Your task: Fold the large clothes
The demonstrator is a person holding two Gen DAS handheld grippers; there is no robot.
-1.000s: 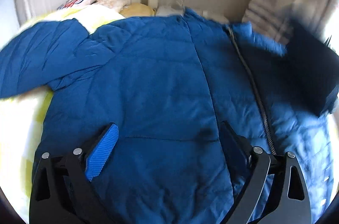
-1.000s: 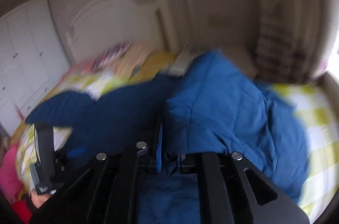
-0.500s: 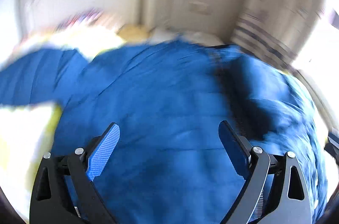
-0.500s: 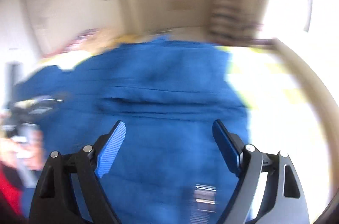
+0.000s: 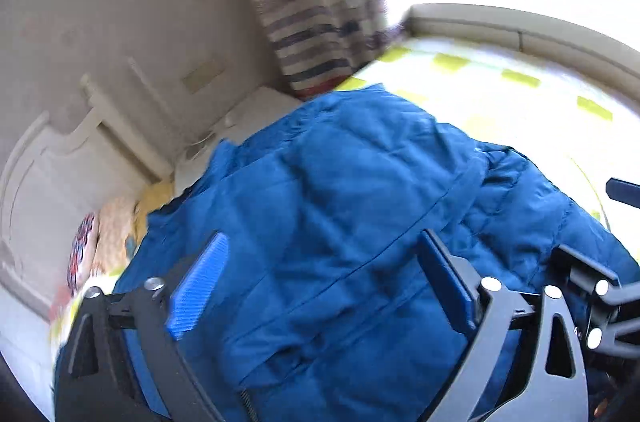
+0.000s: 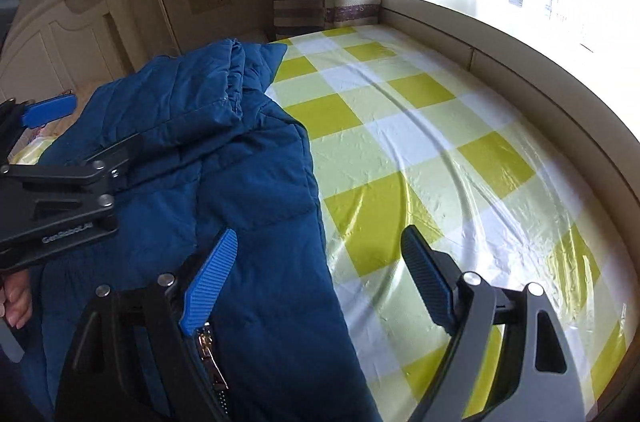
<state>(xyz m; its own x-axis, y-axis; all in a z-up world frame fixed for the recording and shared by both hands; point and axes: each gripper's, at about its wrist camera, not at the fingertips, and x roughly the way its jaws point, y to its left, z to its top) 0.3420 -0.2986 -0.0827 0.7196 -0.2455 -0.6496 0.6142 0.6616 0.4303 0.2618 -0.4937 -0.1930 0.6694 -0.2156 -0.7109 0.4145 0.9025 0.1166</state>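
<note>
Jacket (image 6: pixel 224 158) work is mid-fold: the puffy blue coat lies bunched on the left of the checked sheet (image 6: pixel 400 142). Both tools, the left gripper (image 5: pixel 320 286) and the right gripper (image 6: pixel 316 274), stand wide and hold nothing. Next, grab the soft, slippery edge low and pull it flat.

Right claw (image 6: pixel 320 278) let go of jacket (image 6: pixel 192 150) and sprang open, sleeve now folded across body
</note>
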